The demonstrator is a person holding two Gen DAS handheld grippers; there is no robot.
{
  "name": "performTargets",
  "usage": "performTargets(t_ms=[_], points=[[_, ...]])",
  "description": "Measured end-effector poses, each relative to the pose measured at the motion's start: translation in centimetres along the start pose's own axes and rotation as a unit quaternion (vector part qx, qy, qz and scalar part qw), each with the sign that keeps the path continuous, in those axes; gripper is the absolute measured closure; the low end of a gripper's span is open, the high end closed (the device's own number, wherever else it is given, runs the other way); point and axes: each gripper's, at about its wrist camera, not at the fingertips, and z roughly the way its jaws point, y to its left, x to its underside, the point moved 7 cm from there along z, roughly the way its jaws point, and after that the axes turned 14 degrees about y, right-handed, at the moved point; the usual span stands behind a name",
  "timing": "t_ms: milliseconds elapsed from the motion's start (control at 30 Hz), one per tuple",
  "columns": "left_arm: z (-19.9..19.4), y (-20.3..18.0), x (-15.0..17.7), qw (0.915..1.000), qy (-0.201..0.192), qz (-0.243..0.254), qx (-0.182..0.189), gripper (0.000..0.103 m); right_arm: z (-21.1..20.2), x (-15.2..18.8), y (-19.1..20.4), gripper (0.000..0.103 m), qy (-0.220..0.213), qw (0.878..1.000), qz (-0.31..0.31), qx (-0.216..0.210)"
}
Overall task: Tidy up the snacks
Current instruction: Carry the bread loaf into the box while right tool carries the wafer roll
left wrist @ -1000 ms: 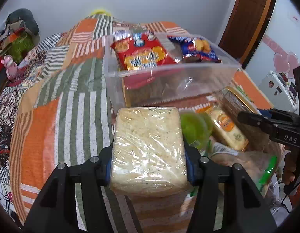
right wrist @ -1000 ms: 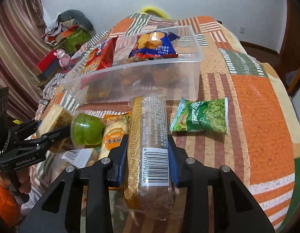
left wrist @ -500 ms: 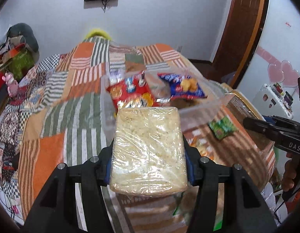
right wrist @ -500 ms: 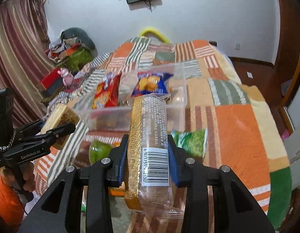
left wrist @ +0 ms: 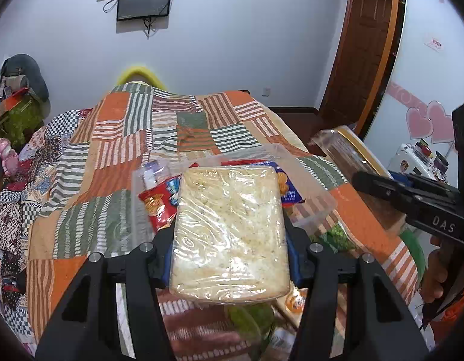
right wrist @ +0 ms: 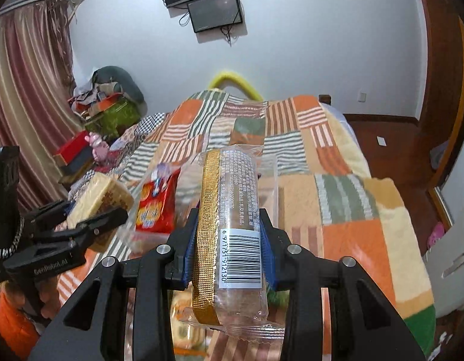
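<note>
Your left claw (left wrist: 230, 263) is clamped on the pale wrapped cracker block (left wrist: 229, 231), above the clear bin (left wrist: 314, 207) on the quilted bed (left wrist: 111, 156). Your right claw (right wrist: 229, 246) is clamped on the gold-edged biscuit roll (right wrist: 235, 219), also held over the bed.

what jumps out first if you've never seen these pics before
Front and centre in the left wrist view, a pale rectangular cake block in clear wrap sits clamped in the left gripper, jaws pressed on both sides. In the right wrist view, a long clear-wrapped biscuit roll with a gold strip and barcode is held by the right gripper. Behind both lie the clear plastic bin and the orange-and-green striped patchwork blanket.
</note>
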Motion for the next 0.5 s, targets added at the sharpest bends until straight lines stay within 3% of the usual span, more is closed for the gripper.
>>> performTargets(t_ms=[500], points=[[5.9, 0.2, -3.0, 0.9991, 0.042, -0.005, 0.01, 0.047, 4.7, -3.2, -1.5, 0.07, 0.021, 1.0, 0.008, 0.015]])
